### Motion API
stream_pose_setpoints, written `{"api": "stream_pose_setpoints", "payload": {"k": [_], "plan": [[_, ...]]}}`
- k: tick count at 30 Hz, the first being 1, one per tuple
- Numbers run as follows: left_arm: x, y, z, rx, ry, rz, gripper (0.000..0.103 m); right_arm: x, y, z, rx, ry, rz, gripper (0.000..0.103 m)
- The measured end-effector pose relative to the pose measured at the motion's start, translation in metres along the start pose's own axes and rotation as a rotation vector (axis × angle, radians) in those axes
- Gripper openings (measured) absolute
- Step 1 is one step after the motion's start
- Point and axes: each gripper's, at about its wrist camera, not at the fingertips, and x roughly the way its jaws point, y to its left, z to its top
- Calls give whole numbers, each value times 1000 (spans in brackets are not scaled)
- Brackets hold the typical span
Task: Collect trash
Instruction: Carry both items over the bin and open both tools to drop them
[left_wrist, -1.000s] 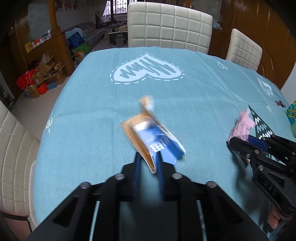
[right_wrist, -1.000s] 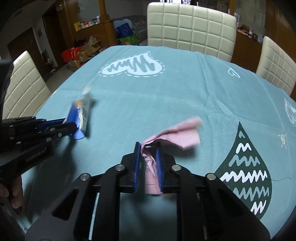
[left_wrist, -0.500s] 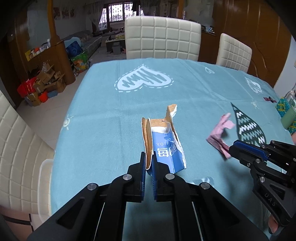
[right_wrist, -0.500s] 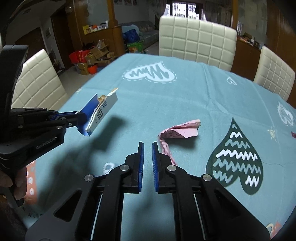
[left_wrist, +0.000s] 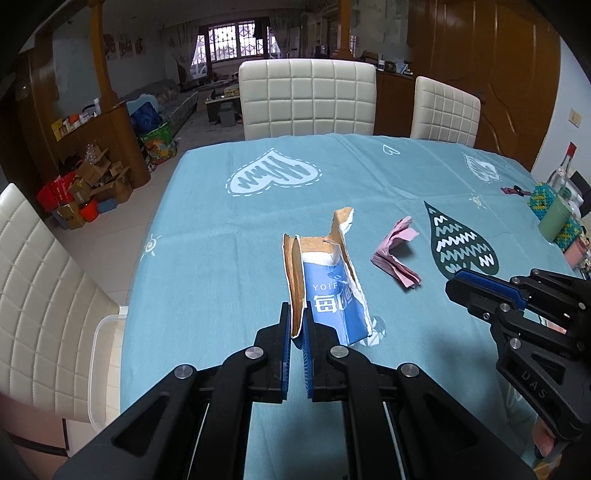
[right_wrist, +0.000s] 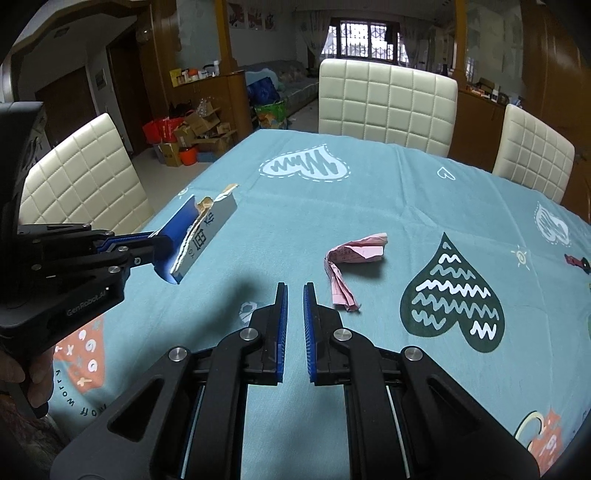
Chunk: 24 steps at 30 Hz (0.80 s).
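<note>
Pink paper (right_wrist: 352, 264) now dropped from right jaws.

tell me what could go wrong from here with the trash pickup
The left gripper pinches only one thin torn flap of the cardboard box piece, so the piece could tear further or slip out. The pink crumpled paper lies loose on the tablecloth, ahead and to the right of the right gripper, whose narrow gap may push it instead of straddling it.

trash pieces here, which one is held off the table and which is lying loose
The torn blue carton is held up, pinched in the left gripper. The crumpled pink paper lies loose on the tablecloth, ahead of the empty right gripper.
</note>
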Motion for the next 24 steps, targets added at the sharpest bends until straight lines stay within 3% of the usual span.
{"api": "stream_pose_setpoints", "payload": {"k": [11,24], "plan": [[-23,32,-21,-69,-24,51,6,-3,34,8,-61,-6,55,11],[-46,127,-61,-212,-29,184,6,26,127,35,-190,9,153,11]]}}
